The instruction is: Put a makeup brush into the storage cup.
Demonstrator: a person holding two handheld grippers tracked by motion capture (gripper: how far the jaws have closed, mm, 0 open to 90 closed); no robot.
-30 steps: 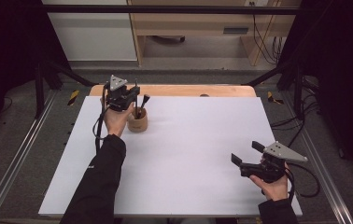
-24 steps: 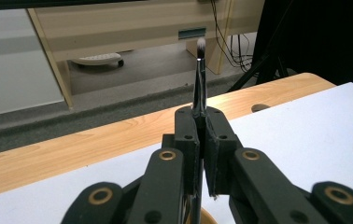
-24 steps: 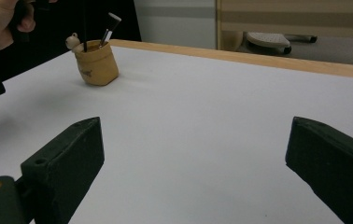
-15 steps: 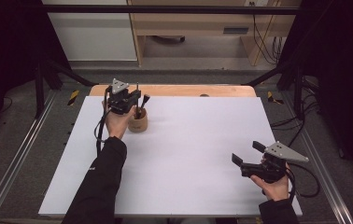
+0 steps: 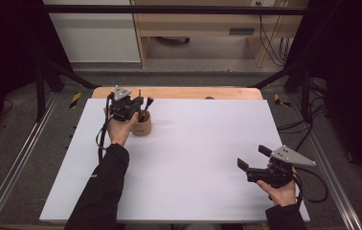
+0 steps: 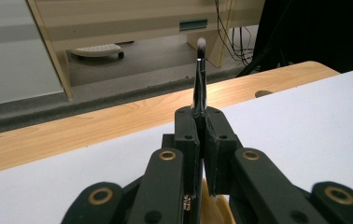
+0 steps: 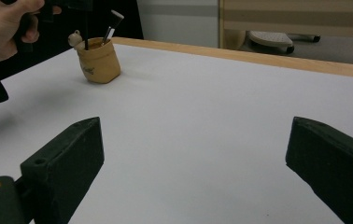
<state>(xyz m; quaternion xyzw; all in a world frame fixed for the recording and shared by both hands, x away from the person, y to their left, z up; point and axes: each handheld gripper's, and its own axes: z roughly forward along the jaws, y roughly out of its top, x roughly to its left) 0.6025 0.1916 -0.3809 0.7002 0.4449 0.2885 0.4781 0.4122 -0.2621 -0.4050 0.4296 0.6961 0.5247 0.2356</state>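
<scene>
The left tool (image 6: 201, 135) is clamping a thin, soft-tipped makeup brush (image 6: 200, 79) upright, directly above a tan sack-shaped pouch (image 5: 142, 125) holding more brushes. The right tool (image 7: 193, 163) is gaping wide over the smooth white counter (image 5: 193, 158).

Overall light: even overhead light is falling on the white worktop (image 5: 203, 158), keeping it bright without glare.
Surroundings: the sides of the high view are sinking into near black.
Shadows: soft, faint ones are lying beside the pouch (image 7: 97, 60).
Focus: the near black parts of the left tool (image 6: 201, 122) are blurring; the brush (image 6: 200, 74) tip is looking soft.
Sharpness: all views are showing mild graininess.
</scene>
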